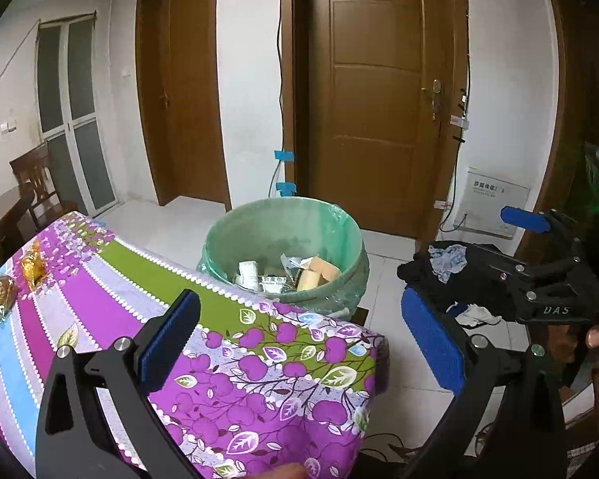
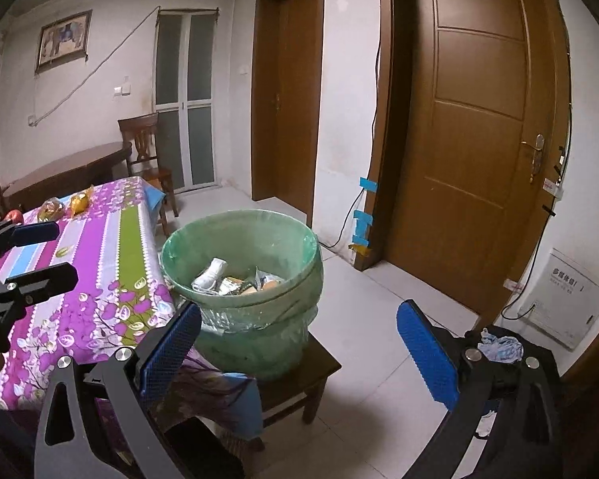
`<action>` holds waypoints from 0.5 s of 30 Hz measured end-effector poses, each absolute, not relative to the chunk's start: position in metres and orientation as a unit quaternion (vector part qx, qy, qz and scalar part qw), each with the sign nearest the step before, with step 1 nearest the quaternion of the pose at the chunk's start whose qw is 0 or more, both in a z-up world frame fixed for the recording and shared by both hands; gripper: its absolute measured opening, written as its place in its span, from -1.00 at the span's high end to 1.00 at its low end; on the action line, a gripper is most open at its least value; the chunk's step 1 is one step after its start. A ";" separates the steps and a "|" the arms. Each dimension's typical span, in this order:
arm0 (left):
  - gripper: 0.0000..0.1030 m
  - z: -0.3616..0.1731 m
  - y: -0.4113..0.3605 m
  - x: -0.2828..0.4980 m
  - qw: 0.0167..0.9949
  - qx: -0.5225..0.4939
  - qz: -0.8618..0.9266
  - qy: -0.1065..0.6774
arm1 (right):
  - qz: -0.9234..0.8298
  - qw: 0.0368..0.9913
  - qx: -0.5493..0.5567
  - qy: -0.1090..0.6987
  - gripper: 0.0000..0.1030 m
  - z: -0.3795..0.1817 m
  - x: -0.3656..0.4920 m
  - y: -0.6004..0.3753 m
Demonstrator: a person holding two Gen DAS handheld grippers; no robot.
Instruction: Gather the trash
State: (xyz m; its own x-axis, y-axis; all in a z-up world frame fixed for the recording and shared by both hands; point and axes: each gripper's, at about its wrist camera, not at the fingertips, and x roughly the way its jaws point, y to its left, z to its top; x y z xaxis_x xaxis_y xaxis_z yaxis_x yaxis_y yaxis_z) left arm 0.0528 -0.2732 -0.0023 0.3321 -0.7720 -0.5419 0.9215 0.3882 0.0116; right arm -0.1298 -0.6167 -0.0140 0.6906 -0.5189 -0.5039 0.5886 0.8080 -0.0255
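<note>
Left wrist view shows both our grippers, left gripper (image 1: 299, 343) and right gripper (image 2: 299, 351), with jaws wide and empty, while the crinkly wrapped snacks (image 1: 34, 265) on the counter (image 1: 227, 319) look light, slippery, best pinched at a twisted end.

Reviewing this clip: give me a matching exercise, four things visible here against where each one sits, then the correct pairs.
Things:
1. Green-lined round trash bin
2. Two gold-wrapped snacks
3. Yellow sponge pieces
4. Crumpled pale blue wrapper

Places:
A. On the purple floral tablecloth
B. On a small dark wooden stool
C. Inside the bin
D. On a pile of black cloth

Pairs: 1-B, 2-A, 3-C, 4-D
</note>
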 end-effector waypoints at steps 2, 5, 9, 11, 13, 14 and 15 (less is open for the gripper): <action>-0.89 -0.005 -0.275 0.052 0.800 0.168 -0.527 0.234 | -0.301 0.917 0.069 0.253 -0.90 -0.015 -0.131 -0.619; -0.89 -0.007 -0.278 0.052 0.799 0.174 -0.523 0.238 | -0.296 0.917 0.079 0.254 -0.90 -0.018 -0.130 -0.622; -0.89 -0.009 -0.278 0.052 0.797 0.177 -0.524 0.243 | -0.290 0.919 0.079 0.256 -0.90 -0.021 -0.127 -0.620; -0.89 -0.009 -0.278 0.052 0.794 0.176 -0.526 0.248 | -0.289 0.919 0.077 0.258 -0.90 -0.022 -0.125 -0.619; -0.89 -0.009 -0.279 0.052 0.793 0.176 -0.526 0.253 | -0.288 0.919 0.076 0.257 -0.90 -0.022 -0.125 -0.619; -0.89 -0.010 -0.279 0.052 0.792 0.178 -0.525 0.256 | -0.288 0.919 0.076 0.257 -0.90 -0.022 -0.124 -0.619; -0.89 -0.011 -0.279 0.052 0.790 0.177 -0.527 0.260 | -0.289 0.919 0.076 0.257 -0.90 -0.022 -0.124 -0.618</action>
